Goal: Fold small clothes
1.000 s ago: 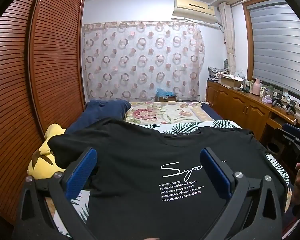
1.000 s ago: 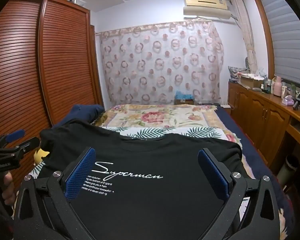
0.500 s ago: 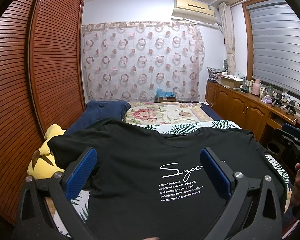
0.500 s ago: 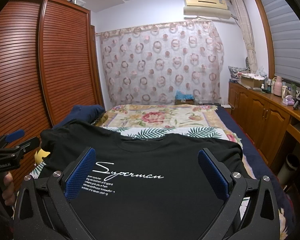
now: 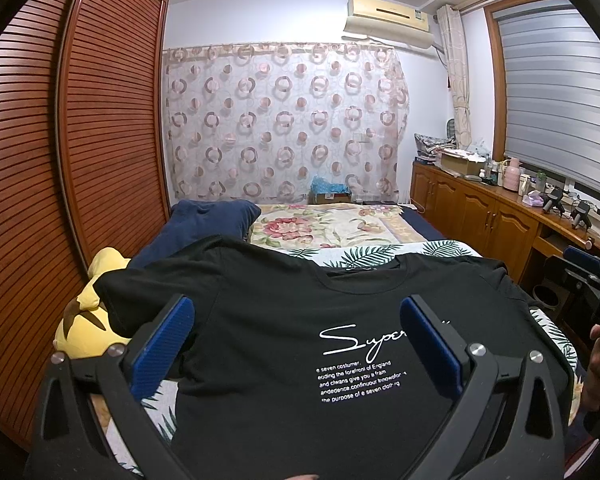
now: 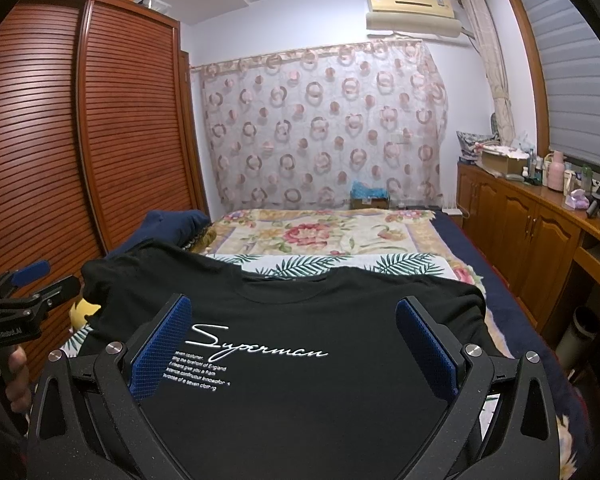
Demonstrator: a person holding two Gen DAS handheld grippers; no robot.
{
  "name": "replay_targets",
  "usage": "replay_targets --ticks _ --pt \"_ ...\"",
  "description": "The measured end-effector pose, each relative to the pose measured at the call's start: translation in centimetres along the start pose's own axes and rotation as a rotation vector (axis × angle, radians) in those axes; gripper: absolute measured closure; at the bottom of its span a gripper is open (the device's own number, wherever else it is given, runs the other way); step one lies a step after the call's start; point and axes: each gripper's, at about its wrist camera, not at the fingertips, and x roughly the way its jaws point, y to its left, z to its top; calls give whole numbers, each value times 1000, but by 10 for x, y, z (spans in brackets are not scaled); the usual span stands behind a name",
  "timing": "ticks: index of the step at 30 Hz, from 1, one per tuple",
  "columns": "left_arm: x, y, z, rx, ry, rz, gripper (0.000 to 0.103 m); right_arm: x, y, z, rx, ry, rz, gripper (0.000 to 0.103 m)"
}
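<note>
A black T-shirt [image 5: 284,320] with white "Superman" lettering lies spread flat, front up, on the near end of the bed, collar pointing away from me; in the right wrist view the black T-shirt [image 6: 300,380] fills the foreground. My left gripper [image 5: 296,340] hovers open above its left half, nothing between its blue pads [image 5: 162,344]. Over the shirt's right half my right gripper [image 6: 294,340] is open too, its blue pads [image 6: 426,348] wide apart. Each gripper shows at the edge of the other's view: the right gripper [image 5: 596,280], the left gripper [image 6: 24,292].
A yellow plush toy [image 5: 84,316] lies left of the shirt beside the brown slatted wardrobe [image 5: 60,160]. A dark blue pillow [image 5: 204,220] and floral bedding [image 5: 328,228] lie beyond. Wooden cabinets [image 5: 488,216] with clutter run along the right.
</note>
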Motion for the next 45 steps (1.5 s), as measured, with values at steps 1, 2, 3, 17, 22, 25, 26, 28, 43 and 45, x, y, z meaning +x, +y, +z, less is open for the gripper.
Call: replay_targets --ticks 1,2,3,17,22,25,26,28,43,45 --pt "0 1 1 0 0 -1 0 0 0 0 -1 -1 -1 0" --pt "0 0 0 -1 0 -1 0 0 0 0 0 -1 0 0" --pt "0 0 0 -1 0 -1 0 0 0 0 1 0 1 0" --pt "-8 4 19 0 -5 -3 0 0 0 0 1 0 0 0" --pt "-11 0 18 0 -6 -2 0 0 0 0 1 -2 1 0" --pt "-11 0 18 0 -7 -2 0 -1 1 1 1 -2 1 0" --pt "-11 0 18 0 -8 -3 0 0 1 1 1 -2 1 0" --pt "-12 0 19 0 -8 -3 0 -1 1 1 1 -3 1 0" --pt "-12 0 17 0 -11 -2 0 -3 2 1 2 -3 2 0" --pt "-12 0 17 0 -10 -3 0 -3 3 1 1 -3 2 0"
